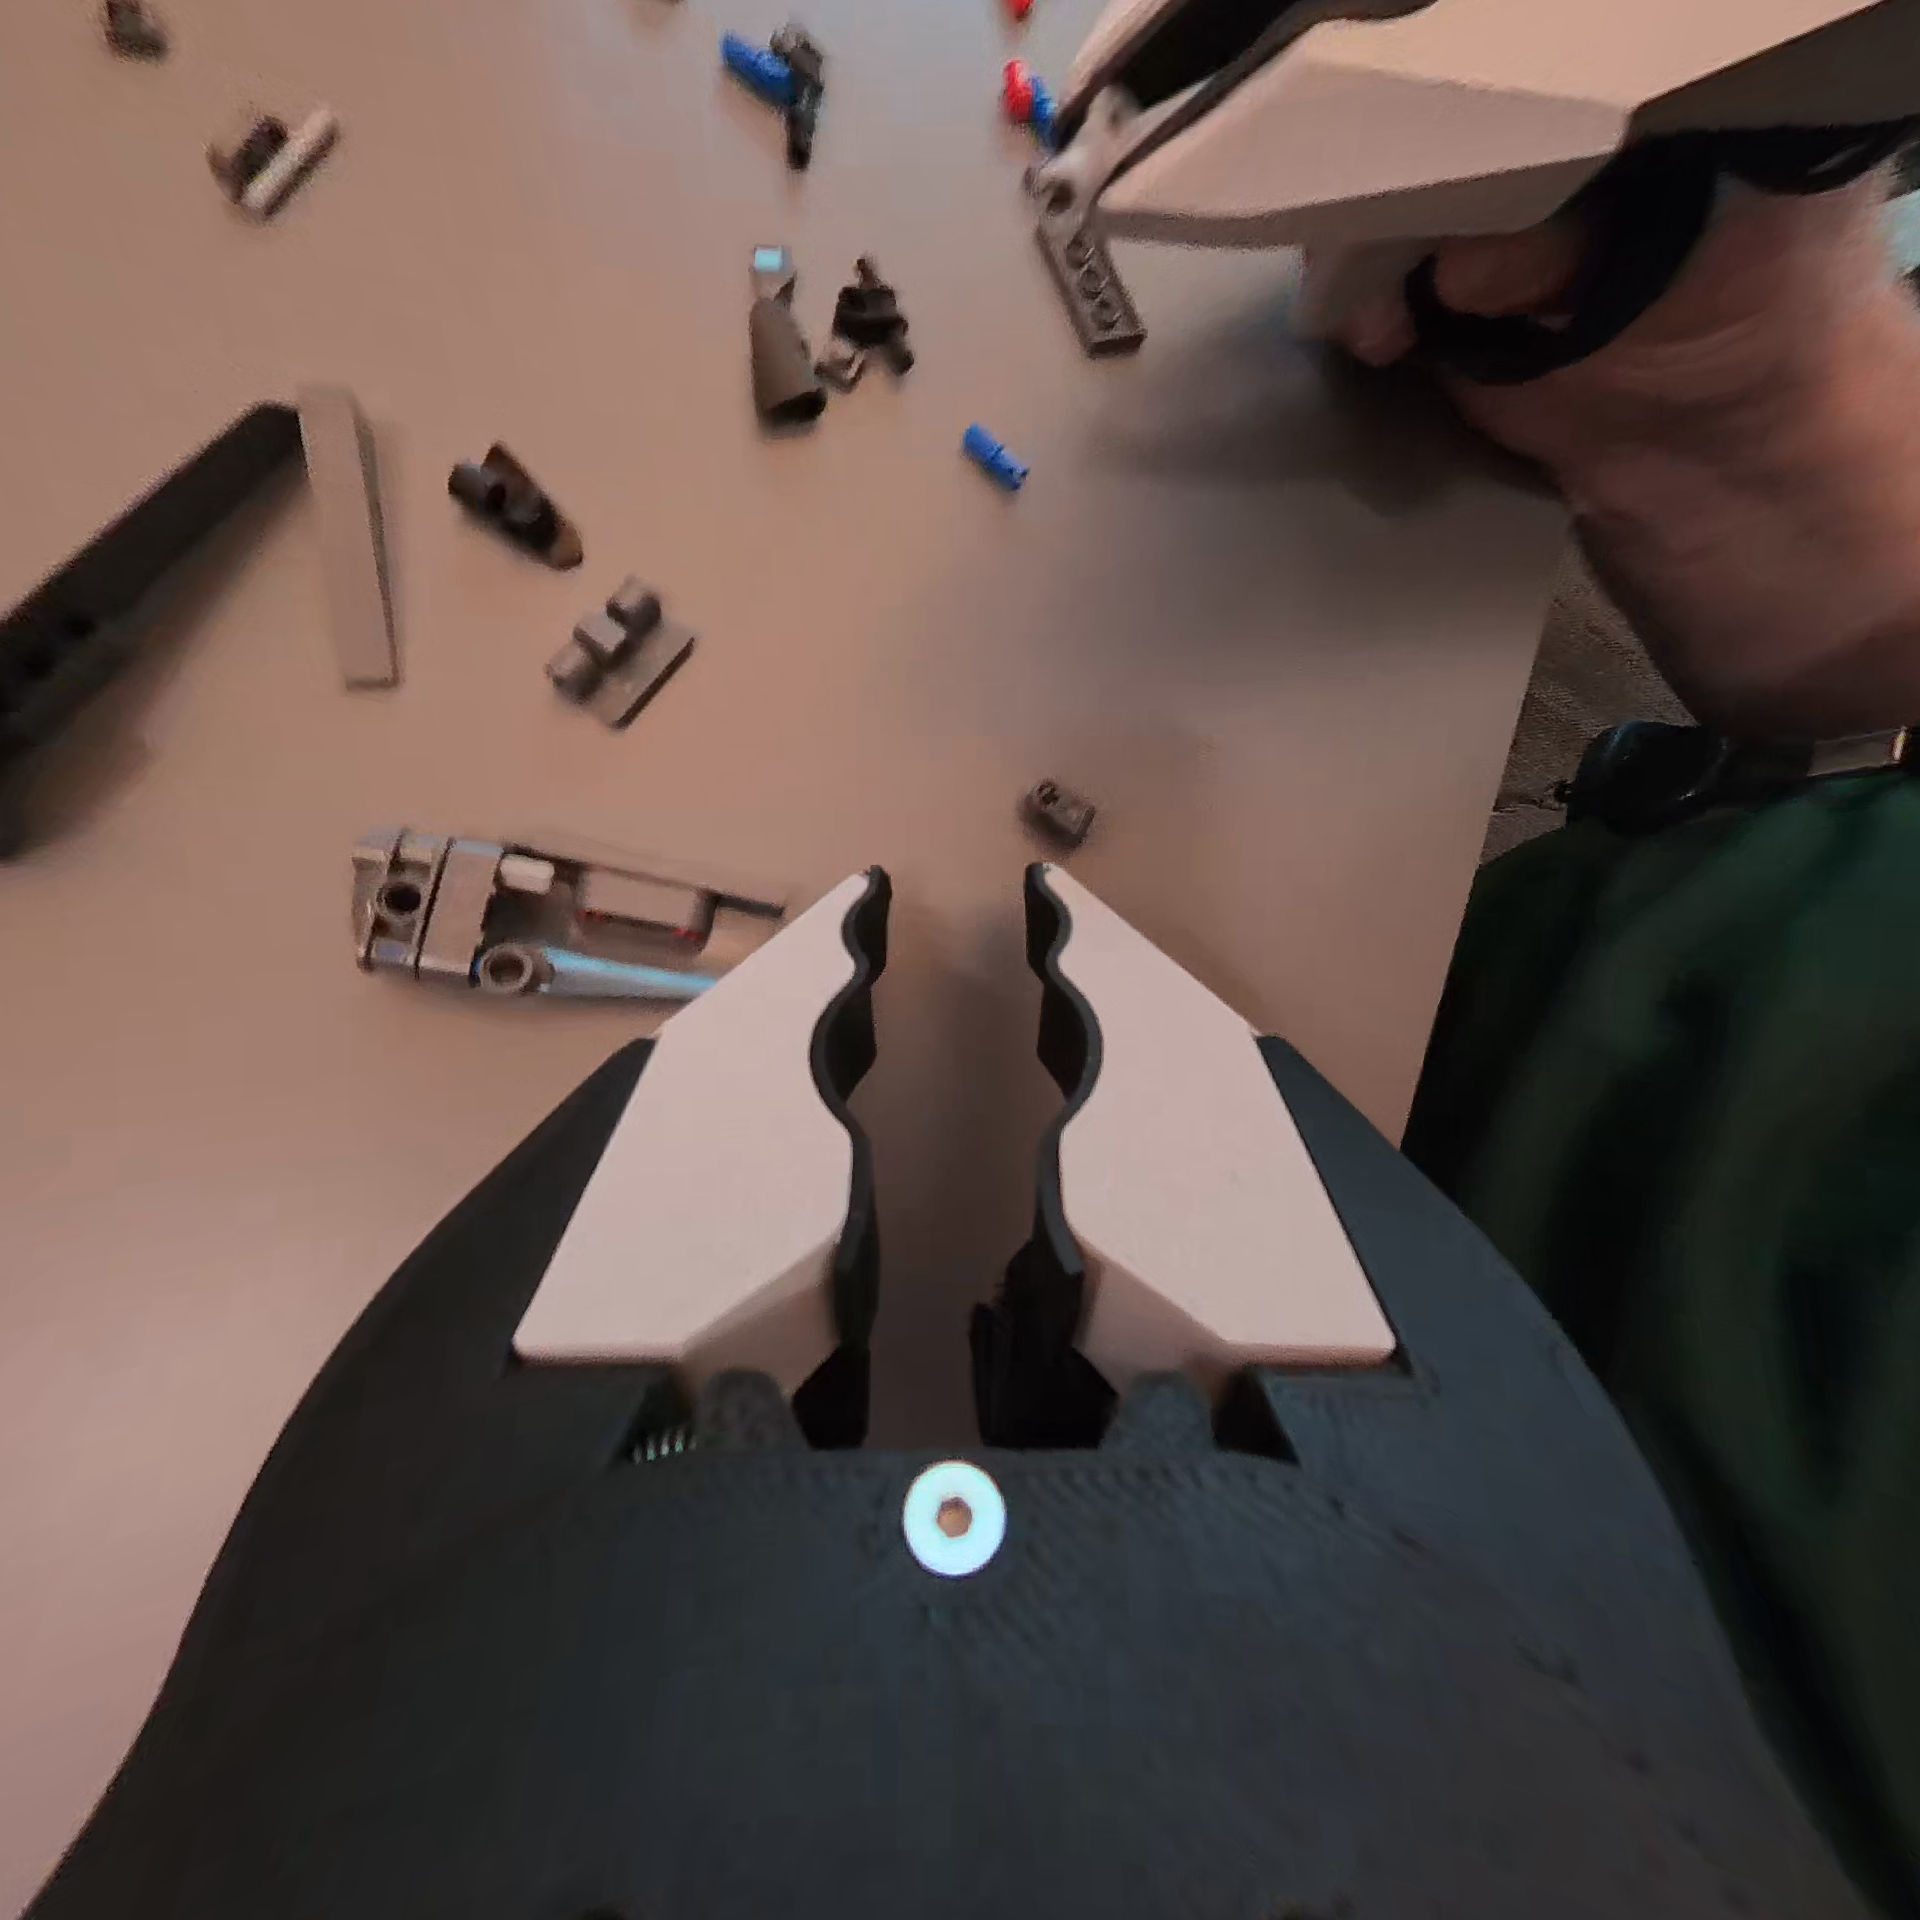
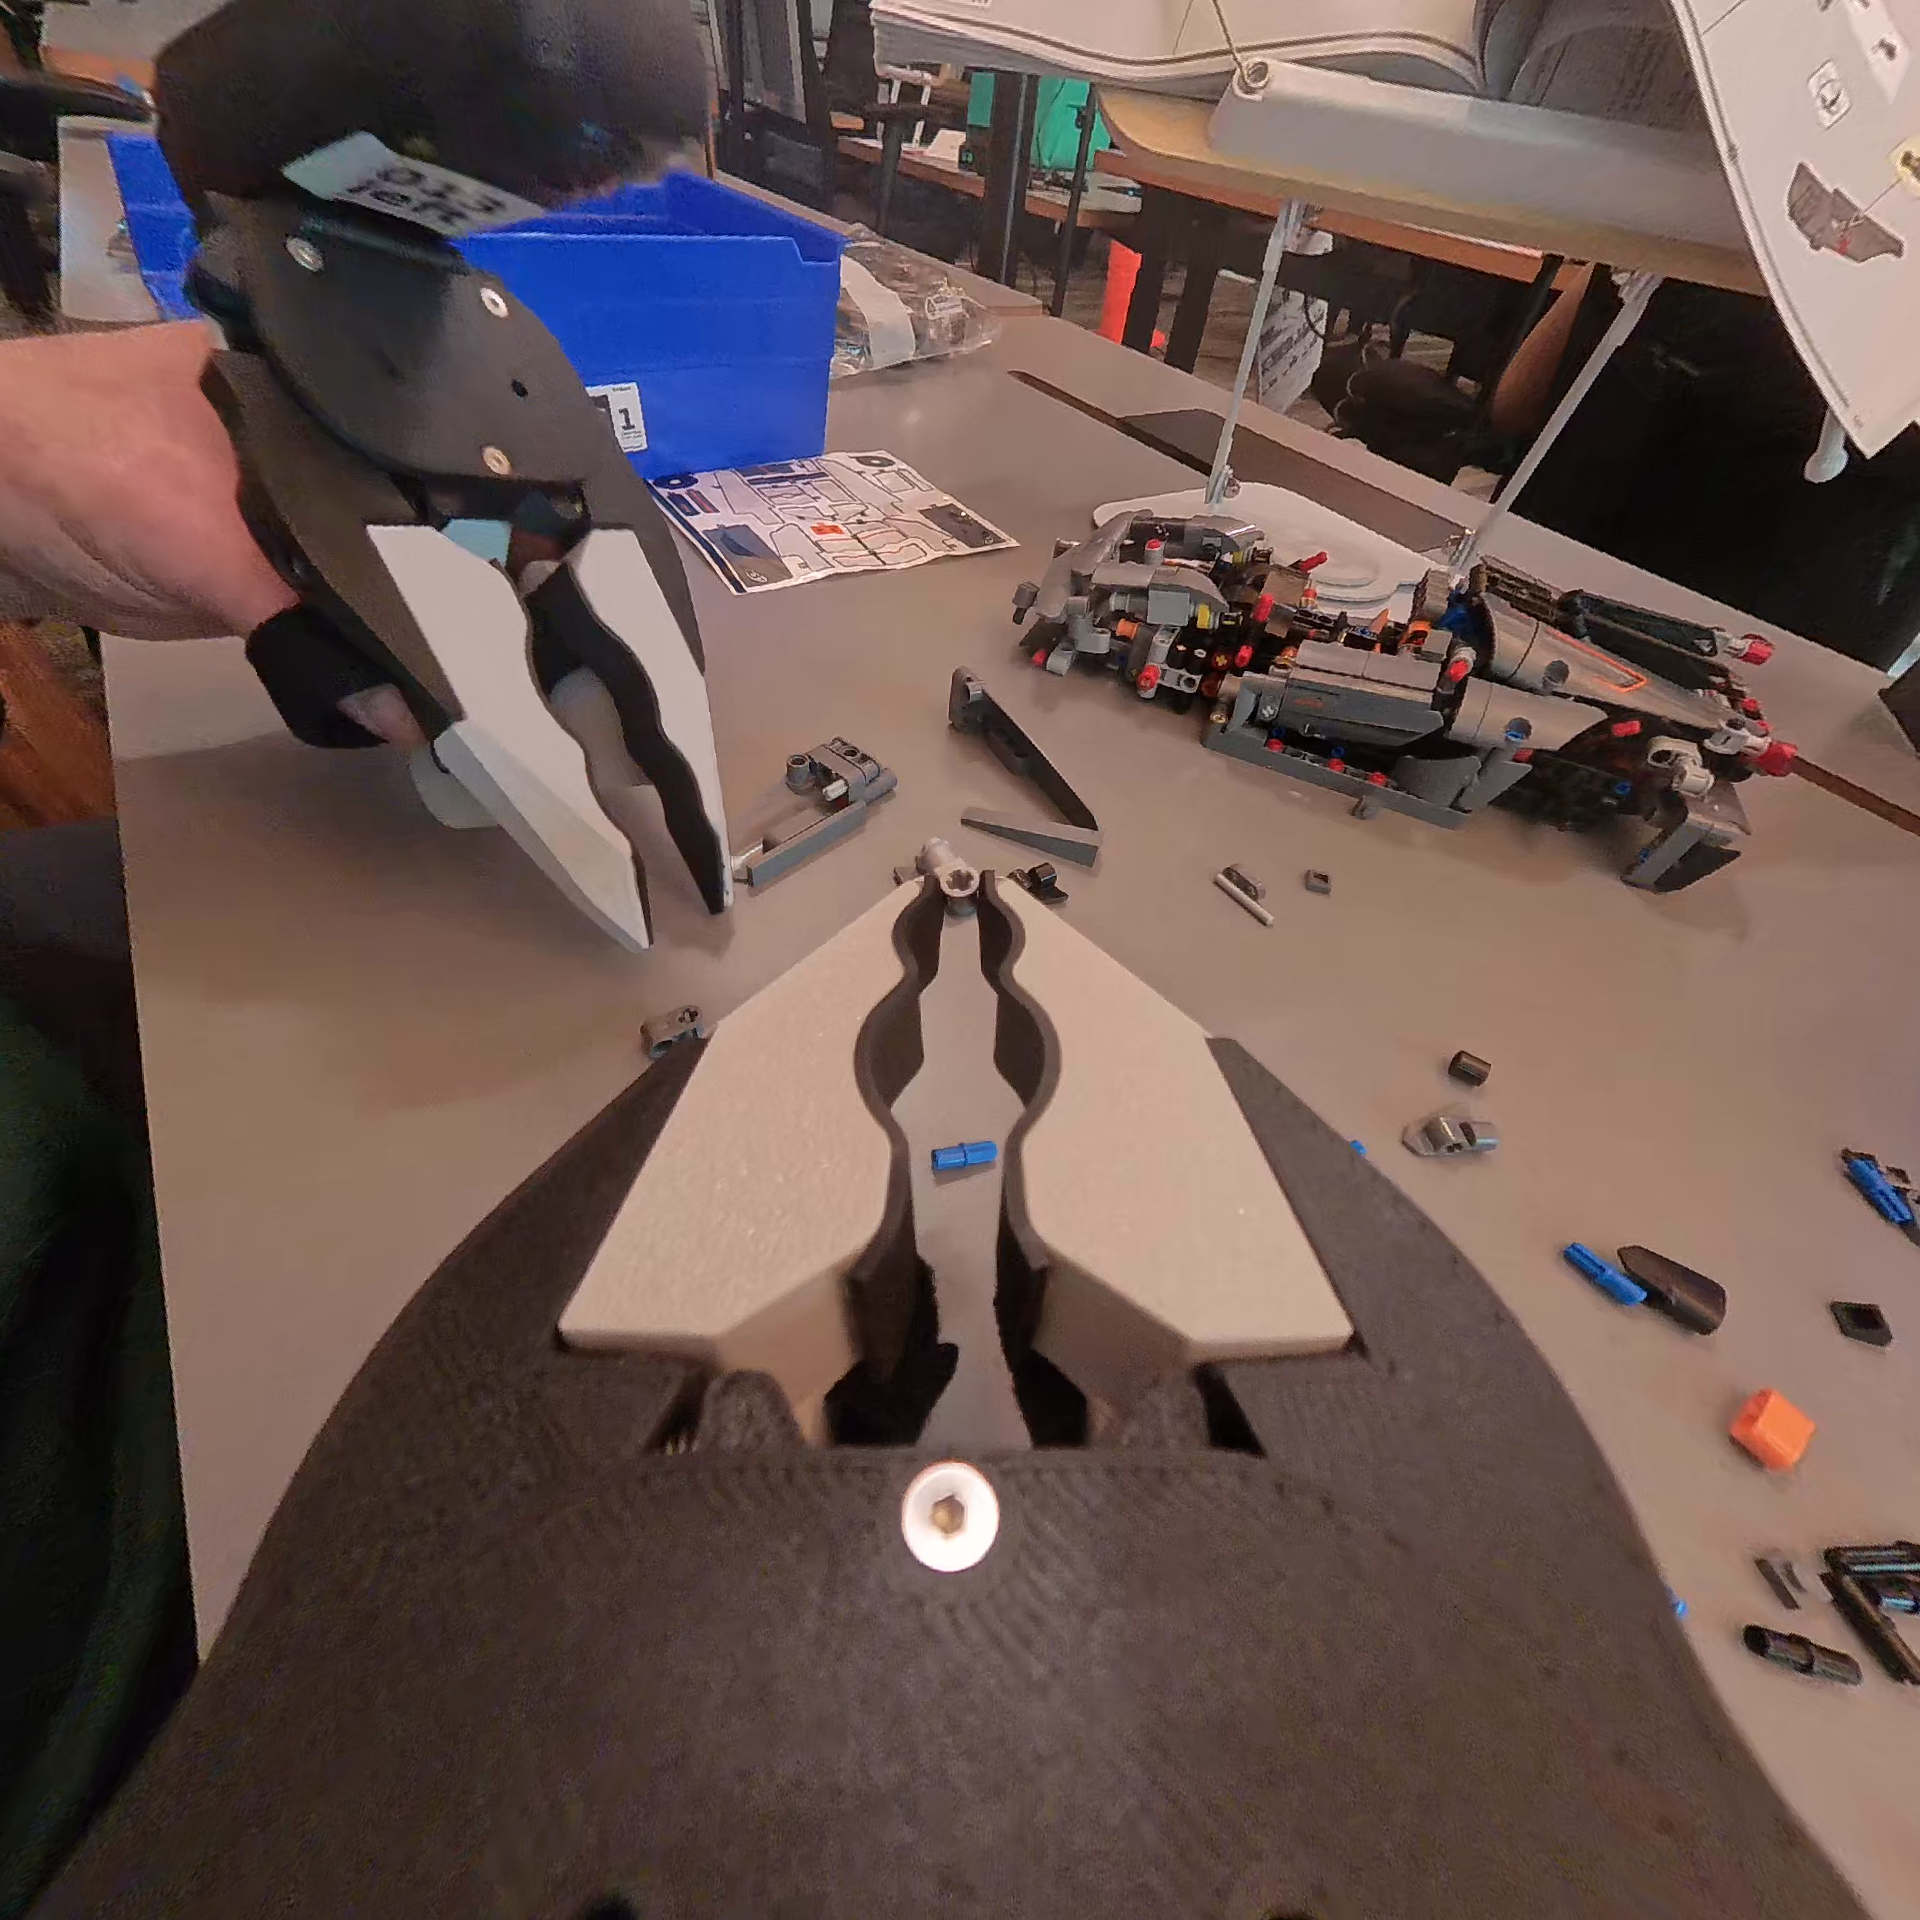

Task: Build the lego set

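My right gripper (image 2: 951, 891) is shut on a grey lego beam (image 2: 953, 871), which I see end-on at its fingertips. The left wrist view shows that beam (image 1: 1091, 272) sticking out of the right gripper (image 1: 1070, 156) above the table. My left gripper (image 1: 958, 883) is open and empty, pointing down close over the table beside a small grey sub-assembly (image 1: 520, 925). In the right wrist view the left gripper (image 2: 681, 920) stands just left of that sub-assembly (image 2: 821, 800). The partly built dark lego car (image 2: 1403, 686) sits at the far right.
Loose pieces lie scattered: a blue pin (image 2: 963, 1155), a black curved panel (image 2: 1013, 743), a grey wedge (image 2: 1029, 836), an orange brick (image 2: 1771, 1429), a small dark connector (image 1: 1058, 808). A blue bin (image 2: 675, 312) and a printed sheet (image 2: 831, 520) sit behind. The table edge (image 1: 1475, 831) runs at the right. One gripper's finger ends stand about 10 cm off the other's. It is some 20 cm from my right tips to the partly built dark lego car (image 2: 1403, 686).
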Tool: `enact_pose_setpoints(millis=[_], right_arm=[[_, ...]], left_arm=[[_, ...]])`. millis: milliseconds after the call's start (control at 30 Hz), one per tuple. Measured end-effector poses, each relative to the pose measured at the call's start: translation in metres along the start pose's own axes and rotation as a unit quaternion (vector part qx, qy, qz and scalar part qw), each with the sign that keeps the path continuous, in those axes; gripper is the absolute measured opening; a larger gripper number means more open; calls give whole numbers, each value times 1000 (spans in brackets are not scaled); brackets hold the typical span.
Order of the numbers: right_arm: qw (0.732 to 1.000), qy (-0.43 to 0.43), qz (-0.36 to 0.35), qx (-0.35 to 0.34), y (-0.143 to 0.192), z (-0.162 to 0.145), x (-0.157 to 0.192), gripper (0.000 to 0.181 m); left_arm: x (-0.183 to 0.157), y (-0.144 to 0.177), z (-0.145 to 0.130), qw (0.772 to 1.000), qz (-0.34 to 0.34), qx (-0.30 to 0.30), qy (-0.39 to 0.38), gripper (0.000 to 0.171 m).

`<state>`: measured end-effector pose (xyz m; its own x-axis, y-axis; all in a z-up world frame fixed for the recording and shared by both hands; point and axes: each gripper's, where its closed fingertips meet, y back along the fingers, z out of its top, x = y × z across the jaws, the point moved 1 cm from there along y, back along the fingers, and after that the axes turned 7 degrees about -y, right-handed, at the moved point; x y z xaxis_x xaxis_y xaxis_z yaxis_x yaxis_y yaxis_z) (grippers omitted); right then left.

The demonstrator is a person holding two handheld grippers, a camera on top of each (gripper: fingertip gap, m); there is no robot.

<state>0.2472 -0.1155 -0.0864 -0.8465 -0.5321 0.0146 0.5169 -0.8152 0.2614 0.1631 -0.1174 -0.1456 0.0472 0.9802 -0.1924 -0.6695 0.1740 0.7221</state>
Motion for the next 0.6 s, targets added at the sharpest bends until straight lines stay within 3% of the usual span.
enact_pose_setpoints(millis=[133, 300, 467, 600], right_arm=[[1000, -2, 2, -7, 2, 2, 0, 4], [1000, -6, 5, -11, 3, 3, 0, 4], [1000, -8, 5, -14, 4, 4, -1, 4], [1000, -7, 7, -13, 4, 3, 0, 4]], left_arm=[[10, 26, 14, 998, 26, -45, -16, 26], [56, 58, 7, 988, 124, 5, -91, 46], [70, 41, -3, 986, 100, 36, -131, 63], [68, 30, -6, 987, 83, 40, -130, 56]])
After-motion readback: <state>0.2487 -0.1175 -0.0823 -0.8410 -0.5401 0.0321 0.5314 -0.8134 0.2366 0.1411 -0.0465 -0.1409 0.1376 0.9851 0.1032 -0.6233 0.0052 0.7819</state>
